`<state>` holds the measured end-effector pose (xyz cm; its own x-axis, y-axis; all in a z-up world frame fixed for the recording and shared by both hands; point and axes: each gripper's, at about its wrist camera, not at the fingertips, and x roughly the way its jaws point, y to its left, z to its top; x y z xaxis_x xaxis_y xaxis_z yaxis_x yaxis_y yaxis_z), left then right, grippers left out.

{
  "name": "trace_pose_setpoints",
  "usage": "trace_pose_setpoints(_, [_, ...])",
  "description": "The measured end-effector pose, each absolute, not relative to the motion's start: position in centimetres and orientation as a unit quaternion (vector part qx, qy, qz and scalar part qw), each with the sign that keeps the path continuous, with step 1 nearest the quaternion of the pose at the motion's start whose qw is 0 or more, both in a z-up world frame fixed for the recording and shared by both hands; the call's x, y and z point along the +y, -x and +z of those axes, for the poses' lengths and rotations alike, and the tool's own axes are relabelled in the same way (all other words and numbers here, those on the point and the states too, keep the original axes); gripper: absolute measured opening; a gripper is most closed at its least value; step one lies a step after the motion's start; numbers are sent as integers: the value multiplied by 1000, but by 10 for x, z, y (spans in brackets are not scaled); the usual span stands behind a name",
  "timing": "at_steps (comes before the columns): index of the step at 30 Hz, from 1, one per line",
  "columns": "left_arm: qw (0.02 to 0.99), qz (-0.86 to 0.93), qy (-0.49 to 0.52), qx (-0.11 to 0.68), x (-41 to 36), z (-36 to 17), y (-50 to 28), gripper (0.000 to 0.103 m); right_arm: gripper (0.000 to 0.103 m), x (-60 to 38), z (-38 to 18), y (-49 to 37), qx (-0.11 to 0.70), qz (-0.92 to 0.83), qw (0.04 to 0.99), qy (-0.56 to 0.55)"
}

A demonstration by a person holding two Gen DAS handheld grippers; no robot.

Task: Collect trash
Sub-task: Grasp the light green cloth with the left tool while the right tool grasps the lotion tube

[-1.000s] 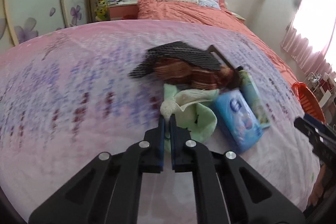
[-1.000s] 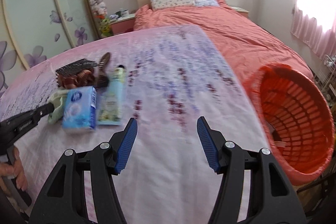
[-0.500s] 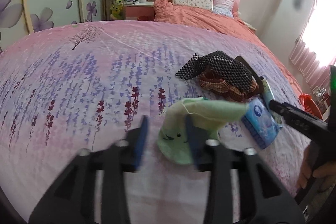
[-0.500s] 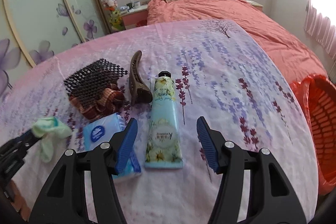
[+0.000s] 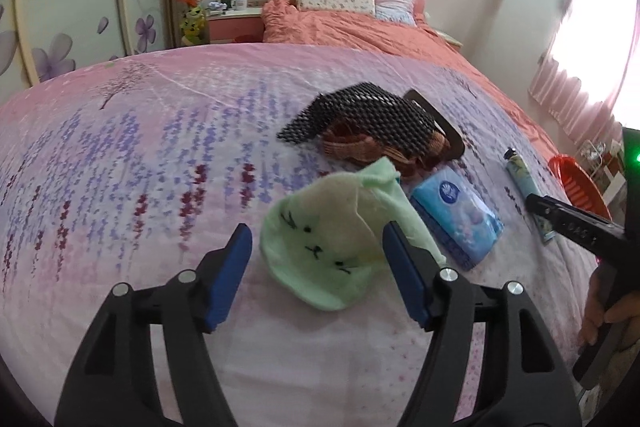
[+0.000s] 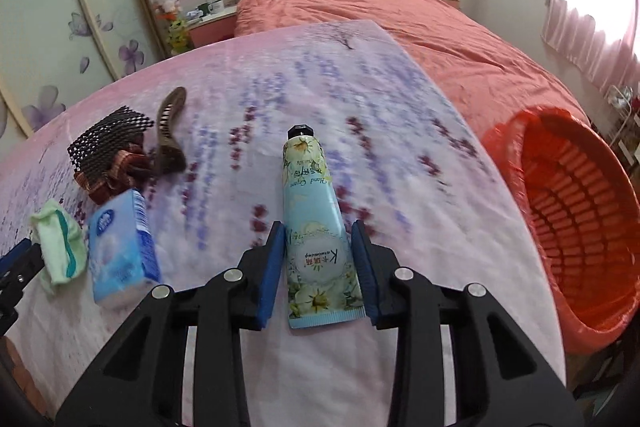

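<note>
A pale green sock (image 5: pixel 320 247) with a stitched face lies flat on the floral bedspread. My left gripper (image 5: pixel 316 231) straddles it with jaws opening and pads clear of the cloth. The sock (image 6: pixel 60 243) also shows at the left of the right wrist view. A light-blue hand cream tube (image 6: pixel 314 211) lies cap-away between the pads of my right gripper (image 6: pixel 318 227). Those jaws are closing, with a thin gap still showing at the tube's sides. An orange basket (image 6: pixel 572 207) lined with an orange bag stands off the bed's right edge.
A blue tissue pack (image 6: pixel 120 247) lies beside the sock. Behind it are a black mesh pad on a brown scrunchie (image 5: pixel 368 115) and a brown hair claw (image 6: pixel 168 135). A hand (image 5: pixel 604 311) holds the right gripper. Pillows and a nightstand lie far back.
My left gripper has let go of the sock, which now lies on the bed between wide jaws. My right gripper swung from the basket to the tube and narrowed around it.
</note>
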<state>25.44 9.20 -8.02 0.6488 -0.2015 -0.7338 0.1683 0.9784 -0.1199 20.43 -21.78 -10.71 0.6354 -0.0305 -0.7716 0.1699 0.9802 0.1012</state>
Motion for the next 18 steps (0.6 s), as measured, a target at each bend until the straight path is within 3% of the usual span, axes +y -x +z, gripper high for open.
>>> trace_pose_setpoints(5, [905, -102, 8, 414, 81, -85, -261, 67, 37, -216, -107, -210, 421, -53, 902, -86])
trace_pose_setpoints(8, [903, -104, 8, 417, 77, -87, -266, 67, 45, -213, -107, -220, 419, -51, 902, -90])
trace_pose_setpoints(12, [902, -105, 16, 418, 70, -87, -270, 74, 48, -211, -107, -227, 418, -52, 902, -90])
trace_pose_setpoints(17, [901, -107, 22, 419, 58, -87, -275, 76, 47, -212, -109, -230, 417, -56, 903, -88])
trace_pose_setpoints(18, [902, -105, 19, 418, 57, -88, -275, 73, 37, -213, -108, -229, 416, -58, 903, -88])
